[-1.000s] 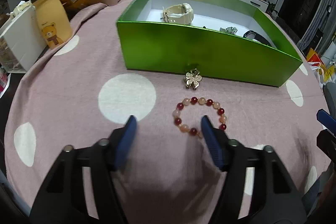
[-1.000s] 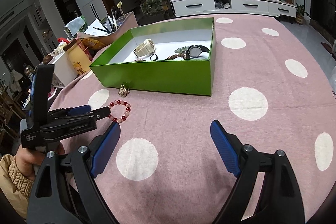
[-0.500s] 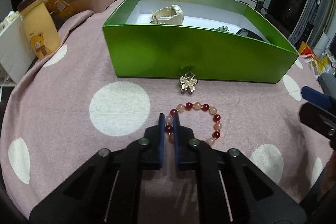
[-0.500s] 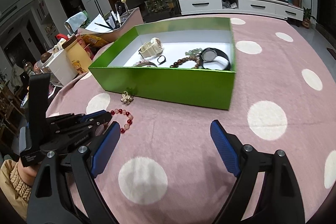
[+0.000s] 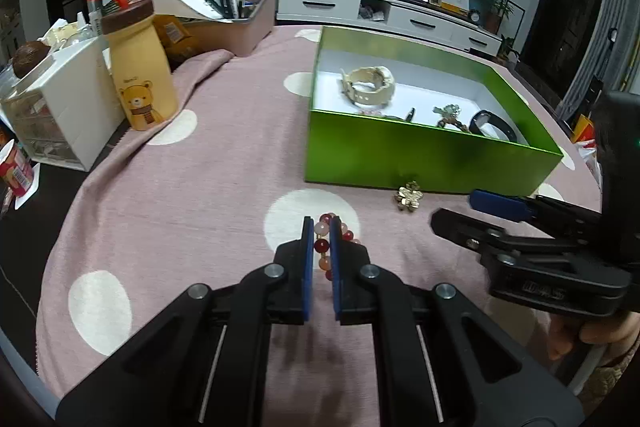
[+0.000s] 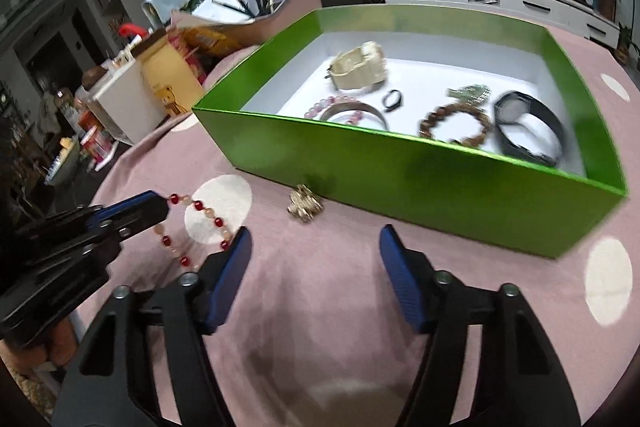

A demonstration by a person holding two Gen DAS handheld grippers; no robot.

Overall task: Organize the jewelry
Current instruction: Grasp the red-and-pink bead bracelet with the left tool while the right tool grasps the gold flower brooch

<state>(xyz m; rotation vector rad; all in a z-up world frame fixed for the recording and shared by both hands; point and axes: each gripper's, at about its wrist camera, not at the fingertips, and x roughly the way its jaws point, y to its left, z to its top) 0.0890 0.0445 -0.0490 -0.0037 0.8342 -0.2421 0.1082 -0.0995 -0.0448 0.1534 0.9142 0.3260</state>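
My left gripper [image 5: 321, 227] is shut on a red and peach bead bracelet [image 5: 322, 245] and holds it just above the pink polka-dot tablecloth; the bracelet [image 6: 200, 223] hangs from its tip in the right wrist view. A gold flower brooch [image 5: 408, 195] lies on the cloth in front of the green box [image 5: 424, 155]. The box [image 6: 420, 163] holds a cream watch [image 6: 360, 67], bangles, a brown bead bracelet [image 6: 456, 125] and a black watch [image 6: 528, 131]. My right gripper [image 6: 314, 241] is open and empty, close to the brooch [image 6: 305, 207].
At the back left stand a yellow bear bottle [image 5: 138, 75], a white drawer unit [image 5: 60, 107] and a pen tray [image 5: 232, 23]. The table's rounded edge runs along the left.
My left gripper closed on the bracelet and lifted it off the cloth, swinging left. My right gripper moved forward toward the brooch and the box, still open.
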